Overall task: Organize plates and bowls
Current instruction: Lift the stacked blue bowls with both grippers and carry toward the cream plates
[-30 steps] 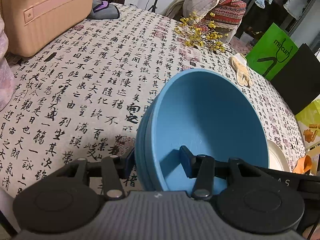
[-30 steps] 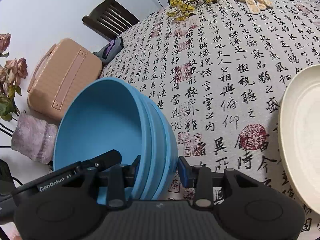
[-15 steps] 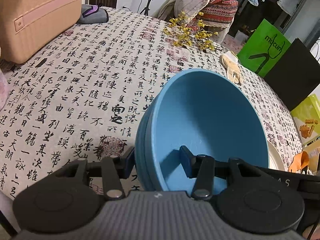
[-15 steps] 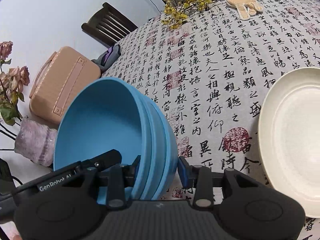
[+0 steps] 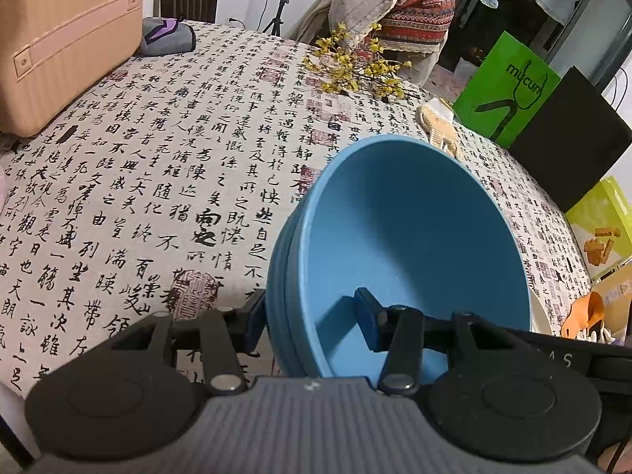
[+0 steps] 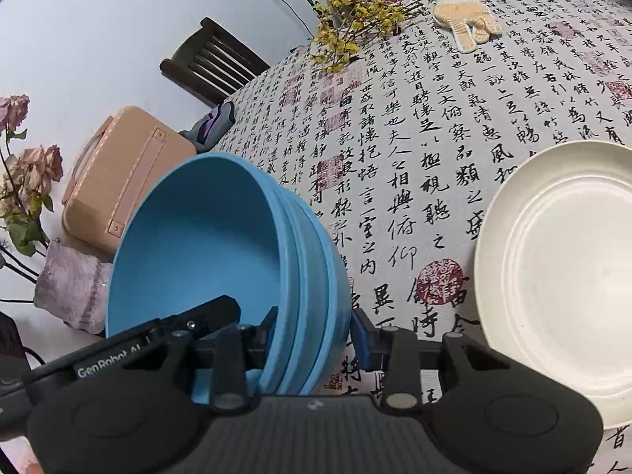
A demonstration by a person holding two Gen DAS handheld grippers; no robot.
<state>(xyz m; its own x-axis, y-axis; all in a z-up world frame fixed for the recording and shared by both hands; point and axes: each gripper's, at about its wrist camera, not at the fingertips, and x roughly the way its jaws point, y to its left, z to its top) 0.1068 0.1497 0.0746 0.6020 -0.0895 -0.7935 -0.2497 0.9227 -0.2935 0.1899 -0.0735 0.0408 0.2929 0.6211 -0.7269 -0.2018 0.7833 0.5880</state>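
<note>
Above the bench (image 5: 158, 166), our left gripper (image 5: 310, 316) and right gripper (image 6: 312, 330) each pinch the stacked blue bowls (image 5: 403, 237) by opposite rims, beside a cream plate (image 6: 561, 276).

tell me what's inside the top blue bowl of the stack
Only gripper fingers: the left gripper and right gripper each clamp the rim of the nested blue bowls, one finger inside. The bowl's lowest part is hidden behind the grippers.

Left tongs (image 5: 312, 318) clamp stacked blue bowls (image 5: 403, 245).
</note>
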